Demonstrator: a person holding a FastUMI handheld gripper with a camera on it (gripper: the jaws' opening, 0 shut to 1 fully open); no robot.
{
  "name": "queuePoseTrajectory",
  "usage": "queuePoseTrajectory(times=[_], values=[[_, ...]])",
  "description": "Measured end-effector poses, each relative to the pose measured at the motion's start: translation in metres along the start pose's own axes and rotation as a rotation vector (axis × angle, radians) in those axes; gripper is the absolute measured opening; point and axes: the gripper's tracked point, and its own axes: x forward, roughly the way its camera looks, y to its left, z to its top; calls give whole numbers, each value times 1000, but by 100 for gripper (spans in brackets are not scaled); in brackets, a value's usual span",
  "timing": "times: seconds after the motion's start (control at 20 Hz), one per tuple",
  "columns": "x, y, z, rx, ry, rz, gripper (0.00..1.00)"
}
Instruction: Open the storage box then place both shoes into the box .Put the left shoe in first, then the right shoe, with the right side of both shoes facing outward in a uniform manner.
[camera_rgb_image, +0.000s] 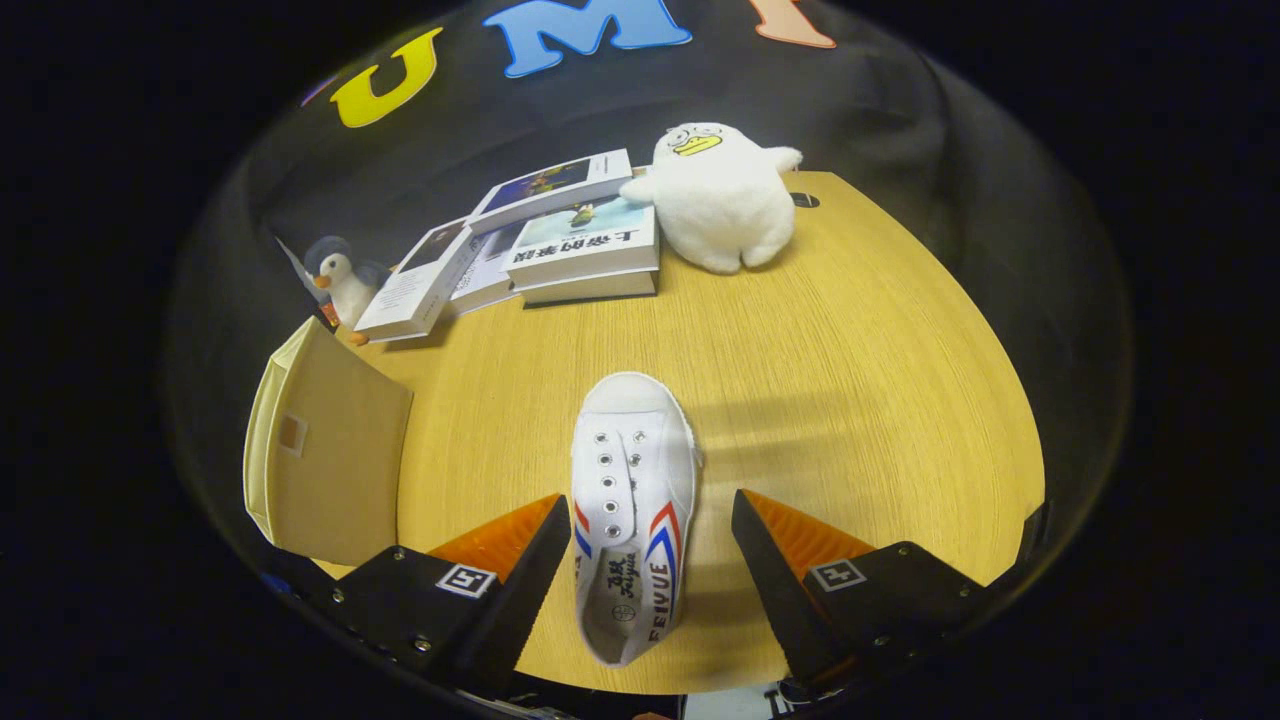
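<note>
— Between the jaws of the gripper (640, 560), what lies there?

— A white shoe (632, 510), heel near, toe pointing far, its long axis running straight ahead along the fingers. The jaws are spread wide; the left finger is just beside the shoe, the right stands apart, so nothing is pinched.

— Its look?

— Canvas, unlaced eyelets, red and blue stripes at the sides, upright on the table (860, 380).

— And the storage box (325, 450)?

— Near left, cream, apparently closed.

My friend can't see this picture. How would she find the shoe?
Start at the wooden table. Near its front edge, between the open fingers of the hand-held gripper, lies a white canvas shoe, toe towards the books. It alone has lace holes and red-and-blue stripes.
</note>
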Motion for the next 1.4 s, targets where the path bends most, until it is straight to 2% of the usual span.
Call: queuePoseTrajectory(times=[0.45,0.75,0.95,1.15,1.2,1.3,1.35,1.4], values=[[30,-28,-24,-5,112,-74,98],[43,-20,-29,-8,161,-70,98],[46,-14,-29,10,179,-49,94],[48,-4,-31,31,186,-31,70],[39,-4,-27,24,185,-38,48],[46,-8,-27,23,185,-58,48],[43,-6,-30,29,193,-55,36],[43,-12,-27,42,170,-75,36]])
